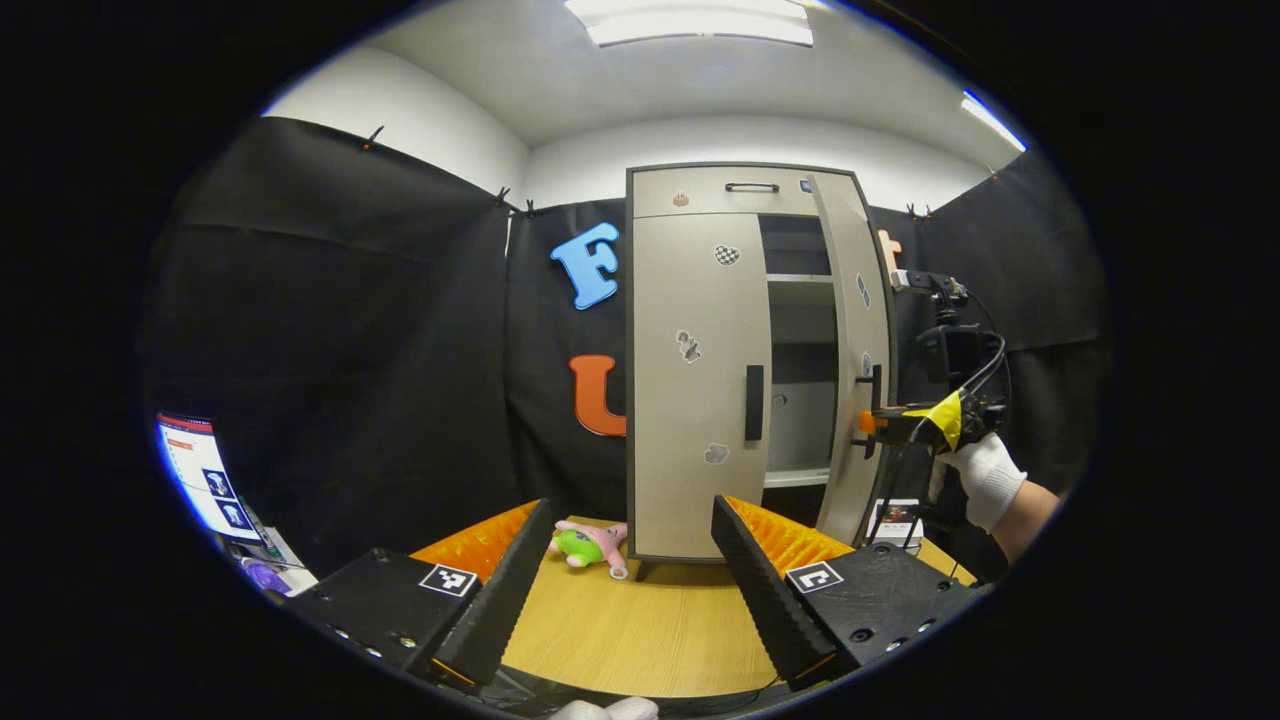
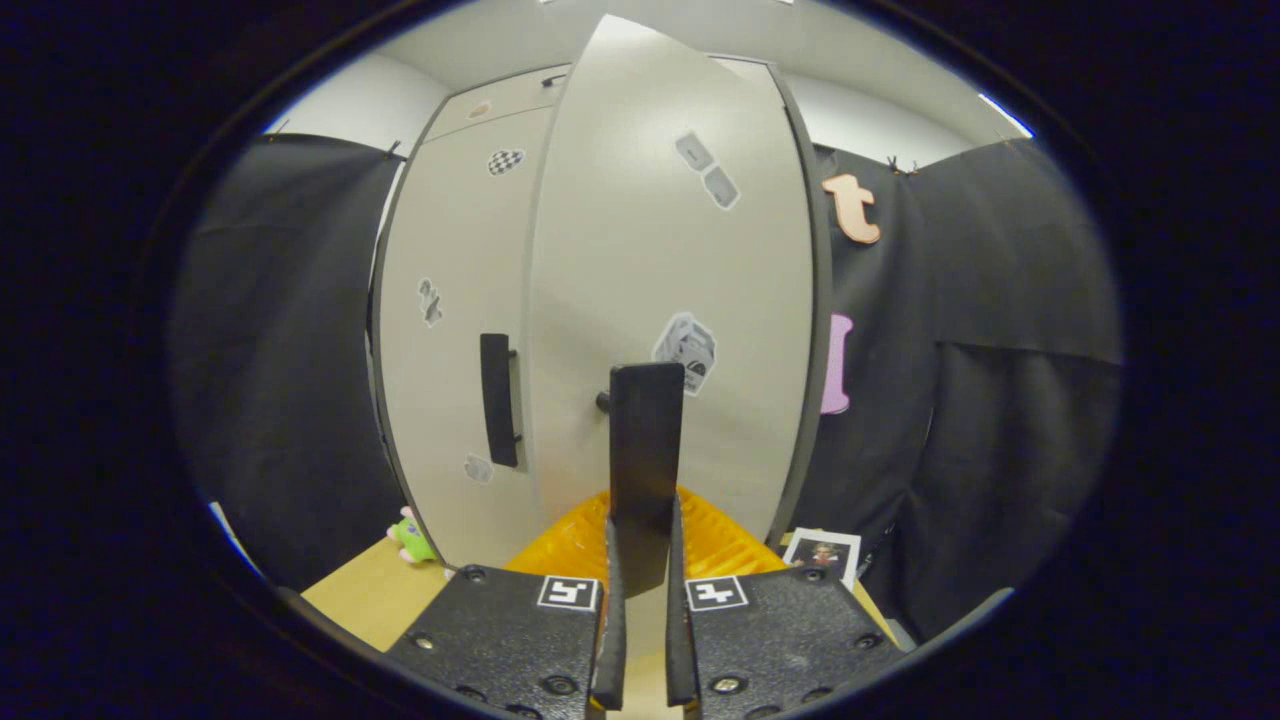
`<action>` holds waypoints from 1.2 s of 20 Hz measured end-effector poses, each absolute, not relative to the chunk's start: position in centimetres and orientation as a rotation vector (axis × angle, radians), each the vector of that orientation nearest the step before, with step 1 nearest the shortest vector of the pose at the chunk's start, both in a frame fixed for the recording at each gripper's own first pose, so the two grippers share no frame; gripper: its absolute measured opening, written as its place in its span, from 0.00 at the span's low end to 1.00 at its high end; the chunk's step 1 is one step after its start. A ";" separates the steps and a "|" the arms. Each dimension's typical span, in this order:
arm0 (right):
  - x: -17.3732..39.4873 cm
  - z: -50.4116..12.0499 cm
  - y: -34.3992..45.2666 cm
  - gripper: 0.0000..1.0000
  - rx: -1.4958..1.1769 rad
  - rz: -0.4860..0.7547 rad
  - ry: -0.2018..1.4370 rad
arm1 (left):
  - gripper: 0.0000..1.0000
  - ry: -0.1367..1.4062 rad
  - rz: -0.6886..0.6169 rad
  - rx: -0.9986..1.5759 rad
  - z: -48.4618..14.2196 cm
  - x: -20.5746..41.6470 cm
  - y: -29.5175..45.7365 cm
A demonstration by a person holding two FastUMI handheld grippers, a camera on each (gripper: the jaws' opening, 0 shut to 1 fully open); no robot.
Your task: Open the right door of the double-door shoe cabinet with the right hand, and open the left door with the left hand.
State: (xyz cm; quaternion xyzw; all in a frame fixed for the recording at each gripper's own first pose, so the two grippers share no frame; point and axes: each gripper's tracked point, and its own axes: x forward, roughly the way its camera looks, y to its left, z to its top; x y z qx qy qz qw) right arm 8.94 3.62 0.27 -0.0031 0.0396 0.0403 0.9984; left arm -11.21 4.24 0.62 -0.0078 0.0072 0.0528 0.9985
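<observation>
Nearest in the right gripper view, the right gripper [image 2: 641, 560] has its jaws pinched on the vertical bar handle [image 2: 646, 460] of the right door [image 2: 680, 300], which stands swung partway out from the shoe cabinet [image 1: 700, 200]. In the left gripper view that same door [image 1: 850, 360] is seen edge-on and ajar, with shelves [image 1: 800, 278] showing behind it and a gloved hand [image 1: 985, 480] holding the tool at the handle. The step in hand looks to be finishing the right door's swing; it is best done by keeping the grip square on the bar and drawing along the door's arc about its hinge instead of straight back, so the handle does not slip out and the cabinet does not slide on the counter [image 1: 640, 630]. The left gripper [image 1: 630, 580] hangs low over the counter with its jaws spread wide and nothing between them, well apart from the left door [image 1: 690, 380], which is shut; its handle [image 1: 754, 402] is free, and the open jaws would need to straddle it upright. A plush toy [image 1: 590, 545] lies by the cabinet's foot. How far the handle sits within the right jaws cannot be judged, as the bar hides its own mounting. The cabinet's lower shelves are dim, and a small card [image 2: 822, 553] beyond the right door is too small to make out.
</observation>
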 end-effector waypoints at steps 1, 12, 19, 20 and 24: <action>8.3 0.2 2.5 0.18 -0.013 0.062 0.077 | 0.96 0.013 0.092 -0.016 0.6 -11.4 4.0; 6.7 -0.1 -8.4 0.04 -0.114 -0.064 0.053 | 0.96 0.021 -0.058 -0.035 0.8 -9.6 -1.5; 7.0 -0.2 -10.7 0.03 -0.031 0.018 0.064 | 0.96 0.018 -0.047 -0.041 1.9 -7.6 -5.2; 7.2 -0.2 -10.8 0.03 -0.020 0.034 0.063 | 0.96 0.019 -0.041 -0.036 2.0 -7.7 -5.9; 7.5 0.2 -11.3 0.04 0.000 0.095 0.065 | 0.96 0.031 -0.009 -0.025 1.8 -7.5 -7.8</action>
